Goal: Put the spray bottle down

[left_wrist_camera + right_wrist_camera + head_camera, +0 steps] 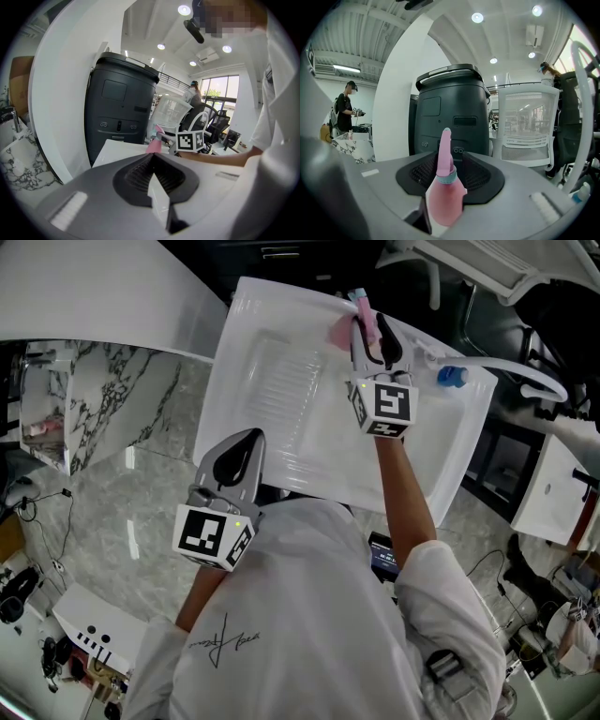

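**Q:** Right gripper view, panel one: what sits between the jaws of the right gripper [450, 161]?

**A:** One pink spray bottle [444, 197], upright, with its nozzle pointing up and away from the camera. The jaws stand apart on either side of it. A dark gap shows along its left flank, so the claw reads as released, not clenched.

**Q:** Where is the bottle in the scene?

**A:** The head view places it at the far edge of the white moulded tray [309, 446], well away from the person. Its base is hidden behind the gripper body. That it already rests on the tray is therefore a judgement from its upright stance and the slack jaws.

**Q:** How far along is the task?

**A:** The set-down looks nearly finished. What is left, by estimate, is drawing the right gripper back without tipping the bottle.

**Q:** And the left gripper [153, 159]?

**A:** Its jaws are closed together on nothing. It hangs over the near edge of the tray, well apart from the bottle.

**Q:** What are the counts?

**A:** There is one spray bottle, one tray and two grippers. Each gripper carries one marker cube [386, 407], which makes two cubes. One blue-capped item [452, 376] lies near the tray's right edge, and one dark cabinet [450, 108] stands beyond.
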A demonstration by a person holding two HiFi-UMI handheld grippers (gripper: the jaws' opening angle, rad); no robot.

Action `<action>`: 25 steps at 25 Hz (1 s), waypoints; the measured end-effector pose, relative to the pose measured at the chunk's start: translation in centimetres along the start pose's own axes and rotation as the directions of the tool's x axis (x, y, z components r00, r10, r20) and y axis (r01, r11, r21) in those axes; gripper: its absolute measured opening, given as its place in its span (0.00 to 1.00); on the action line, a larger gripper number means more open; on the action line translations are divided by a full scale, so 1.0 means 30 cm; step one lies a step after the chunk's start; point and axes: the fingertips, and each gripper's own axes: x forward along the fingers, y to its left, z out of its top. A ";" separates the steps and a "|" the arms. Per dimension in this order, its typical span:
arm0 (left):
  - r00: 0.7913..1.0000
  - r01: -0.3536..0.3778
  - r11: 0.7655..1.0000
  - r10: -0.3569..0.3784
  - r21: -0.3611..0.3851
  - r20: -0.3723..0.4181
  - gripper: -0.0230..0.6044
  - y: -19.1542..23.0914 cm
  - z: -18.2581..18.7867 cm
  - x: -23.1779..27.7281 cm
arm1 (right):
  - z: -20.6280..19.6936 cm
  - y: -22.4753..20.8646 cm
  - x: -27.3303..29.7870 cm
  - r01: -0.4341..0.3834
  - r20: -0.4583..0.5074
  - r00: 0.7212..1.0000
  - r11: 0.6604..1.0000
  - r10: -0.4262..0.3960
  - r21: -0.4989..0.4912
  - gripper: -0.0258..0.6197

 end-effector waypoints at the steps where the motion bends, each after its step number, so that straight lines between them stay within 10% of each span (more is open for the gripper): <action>1: 1.000 0.001 1.000 -0.001 0.000 0.000 0.12 0.000 0.000 0.000 | -0.001 -0.002 -0.002 0.002 0.000 1.000 1.000 -0.002 0.001 0.24; 25: 1.000 0.017 1.000 -0.017 0.007 0.002 0.12 0.002 -0.012 -0.023 | -0.054 0.017 -0.035 0.001 -0.044 0.999 1.000 0.000 0.022 0.40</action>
